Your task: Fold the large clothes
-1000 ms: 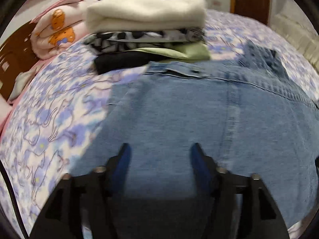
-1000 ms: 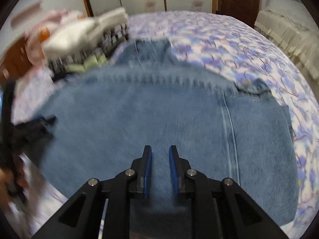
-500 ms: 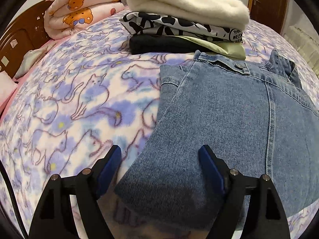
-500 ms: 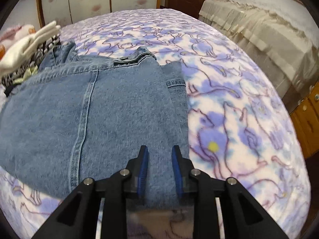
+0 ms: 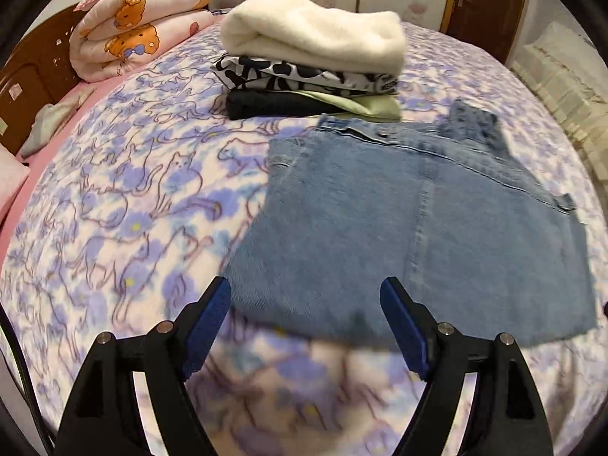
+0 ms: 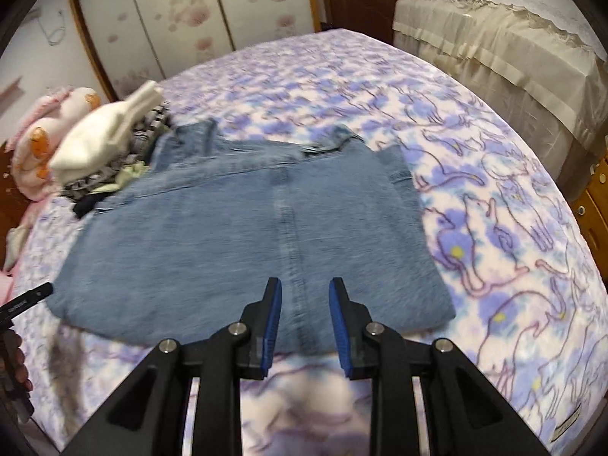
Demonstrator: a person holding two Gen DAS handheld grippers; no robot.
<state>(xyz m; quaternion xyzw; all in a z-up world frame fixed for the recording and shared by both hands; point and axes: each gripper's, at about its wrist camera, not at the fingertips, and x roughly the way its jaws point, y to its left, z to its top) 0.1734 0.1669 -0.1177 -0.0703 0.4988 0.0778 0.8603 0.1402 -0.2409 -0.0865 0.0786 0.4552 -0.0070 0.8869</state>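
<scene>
From the left wrist, the left gripper (image 5: 306, 296) hung with jaws wide and empty above the near edge of a folded blue denim garment (image 5: 418, 235), which lay flat on the purple cat-print bedspread (image 5: 125, 205) just in front of a stack of folded clothes (image 5: 315, 60) topped by cream fleece. From the right wrist, the right gripper (image 6: 305, 296) stood narrowly parted, having just been opening, nothing between its blue pads (image 6: 273, 319), above the denim's near hem.

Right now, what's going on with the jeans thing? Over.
Left gripper open, empty. Right gripper part open, holding nothing. Denim garment folded flat on the bed. Pile of folded clothes just behind it.
</scene>
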